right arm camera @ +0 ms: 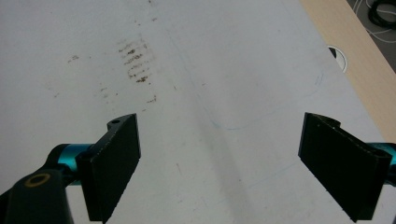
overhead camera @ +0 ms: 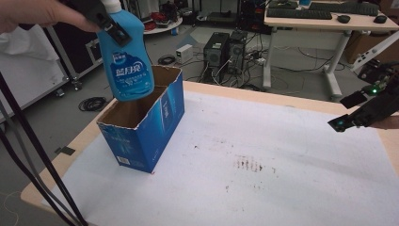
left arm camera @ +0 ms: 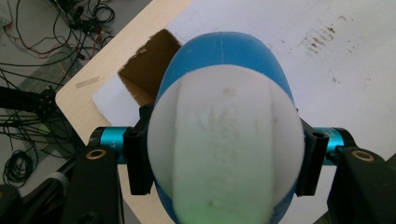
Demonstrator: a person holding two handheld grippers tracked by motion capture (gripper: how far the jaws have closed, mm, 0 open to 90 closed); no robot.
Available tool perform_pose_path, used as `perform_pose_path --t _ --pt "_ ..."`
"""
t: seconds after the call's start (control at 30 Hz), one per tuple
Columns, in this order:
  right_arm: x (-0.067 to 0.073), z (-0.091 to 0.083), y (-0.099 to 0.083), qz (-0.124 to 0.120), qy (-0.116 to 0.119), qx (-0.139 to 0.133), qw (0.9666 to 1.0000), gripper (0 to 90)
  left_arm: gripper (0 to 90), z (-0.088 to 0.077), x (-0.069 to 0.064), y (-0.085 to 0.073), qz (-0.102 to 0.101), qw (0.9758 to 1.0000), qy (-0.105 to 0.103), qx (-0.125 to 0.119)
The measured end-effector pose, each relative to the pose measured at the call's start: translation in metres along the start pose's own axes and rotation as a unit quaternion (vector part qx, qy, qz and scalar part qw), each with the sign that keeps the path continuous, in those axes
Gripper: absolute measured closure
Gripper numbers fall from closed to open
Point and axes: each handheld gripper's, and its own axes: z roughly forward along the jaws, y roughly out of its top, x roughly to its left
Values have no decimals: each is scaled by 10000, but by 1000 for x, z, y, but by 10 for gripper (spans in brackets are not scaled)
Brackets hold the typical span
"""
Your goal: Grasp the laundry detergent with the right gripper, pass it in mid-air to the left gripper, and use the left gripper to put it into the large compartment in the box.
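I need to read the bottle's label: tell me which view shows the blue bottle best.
The high view: the blue bottle hangs label-out over the open box, clamped by the left gripper. The left gripper view shows its white cap end-on. The right gripper view faces the stained white sheet.

Count at the work table (overhead camera: 291, 155): one blue detergent bottle (overhead camera: 128, 52) with one white cap (left arm camera: 224, 149); one open blue cardboard carton (overhead camera: 146, 125); one white sheet (overhead camera: 263, 188) covering the tabletop. Handheld grippers number two, the left gripper (overhead camera: 110, 26) and the right gripper (overhead camera: 350, 113), each with two black jaws. One hand (overhead camera: 35, 12) is visible at the upper left.

Beyond the table: one desk (overhead camera: 329, 21) carrying two keyboards (overhead camera: 306, 13) and two mice (overhead camera: 344, 19). On the floor, two dark computer towers (overhead camera: 221, 49) stand side by side, with one small white box (overhead camera: 184, 52) near them.
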Motion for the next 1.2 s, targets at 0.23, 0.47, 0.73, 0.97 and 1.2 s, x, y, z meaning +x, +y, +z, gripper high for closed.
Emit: perform_pose_path --t 0.23,0.47,0.73,0.97,1.2 --pt "-4 -1 -2 14 23 30 10000 122 384 11 0 -8 -91 9999 85 82" --pt "-8 -1 -6 65 27 32 10000 122 384 31 -2 -15 -166 9996 119 195" --pt "-8 2 -5 26 35 102 9999 122 384 58 -1 -28 -308 9990 74 311" --pt "-8 4 -4 -1 50 140 9999 122 384 79 -1 -36 -370 9983 9 441" --pt "-8 4 -5 19 48 182 9998 122 384 102 -3 -45 -420 9975 -37 559"
